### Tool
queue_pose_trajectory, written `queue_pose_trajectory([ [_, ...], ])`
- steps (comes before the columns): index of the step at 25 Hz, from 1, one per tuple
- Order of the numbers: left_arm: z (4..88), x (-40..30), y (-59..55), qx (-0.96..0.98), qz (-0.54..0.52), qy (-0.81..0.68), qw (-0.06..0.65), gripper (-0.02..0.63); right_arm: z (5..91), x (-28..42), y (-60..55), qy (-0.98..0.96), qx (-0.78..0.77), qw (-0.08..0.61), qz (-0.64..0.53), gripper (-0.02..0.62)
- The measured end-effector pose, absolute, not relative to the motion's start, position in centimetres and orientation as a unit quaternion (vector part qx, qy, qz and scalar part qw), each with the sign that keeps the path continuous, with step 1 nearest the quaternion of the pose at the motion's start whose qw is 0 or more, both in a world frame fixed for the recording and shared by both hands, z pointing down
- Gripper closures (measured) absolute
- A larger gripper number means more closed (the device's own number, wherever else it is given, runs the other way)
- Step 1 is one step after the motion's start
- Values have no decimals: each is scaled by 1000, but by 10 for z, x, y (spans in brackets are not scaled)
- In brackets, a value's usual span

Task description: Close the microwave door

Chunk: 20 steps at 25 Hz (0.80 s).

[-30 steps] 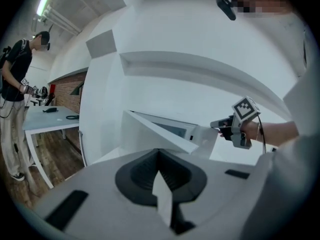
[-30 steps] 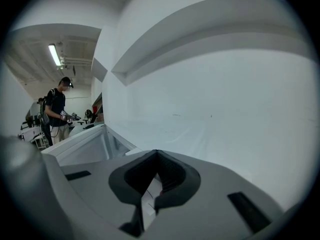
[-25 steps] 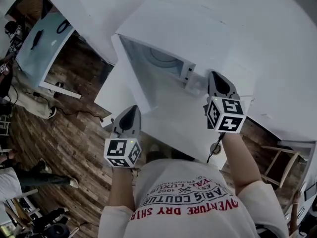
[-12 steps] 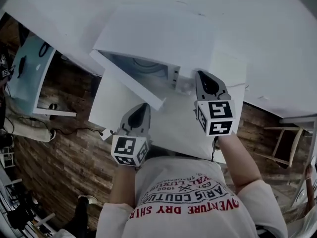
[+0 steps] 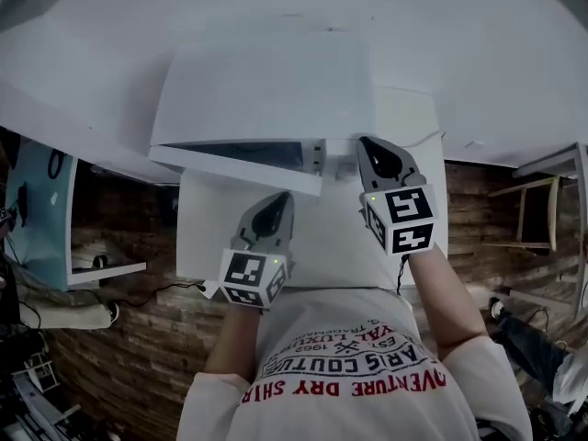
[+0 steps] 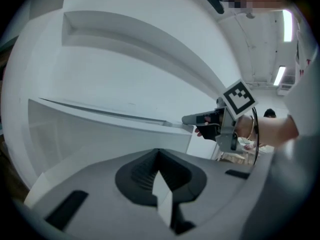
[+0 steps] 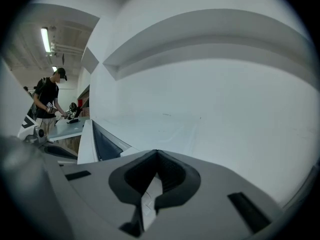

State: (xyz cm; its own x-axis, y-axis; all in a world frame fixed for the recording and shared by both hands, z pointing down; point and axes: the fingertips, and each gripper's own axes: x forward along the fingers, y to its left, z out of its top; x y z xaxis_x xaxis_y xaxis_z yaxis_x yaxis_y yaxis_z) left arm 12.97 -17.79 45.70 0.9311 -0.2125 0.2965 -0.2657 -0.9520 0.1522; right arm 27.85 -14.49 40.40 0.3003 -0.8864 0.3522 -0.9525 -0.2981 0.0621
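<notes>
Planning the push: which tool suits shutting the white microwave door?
Left, probably: left tool faces the ajar white microwave door; right tool sits beyond its free edge.

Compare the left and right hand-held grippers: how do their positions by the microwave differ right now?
The left hand-held gripper sits nearer the person, its tip at the front of the nearly shut microwave door. The right hand-held gripper reaches farther, beside the door's free right end. The left faces the door panel, while the right looks past the door's edge. Both have jaws together, holding nothing.
</notes>
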Motion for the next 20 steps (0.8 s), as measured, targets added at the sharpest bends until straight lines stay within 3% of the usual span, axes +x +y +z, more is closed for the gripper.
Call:
queue_pose_trajectory([
  [20,462,160,-211,982,135,-111,66,604,402,282,-142,-531,831,108,125,583],
])
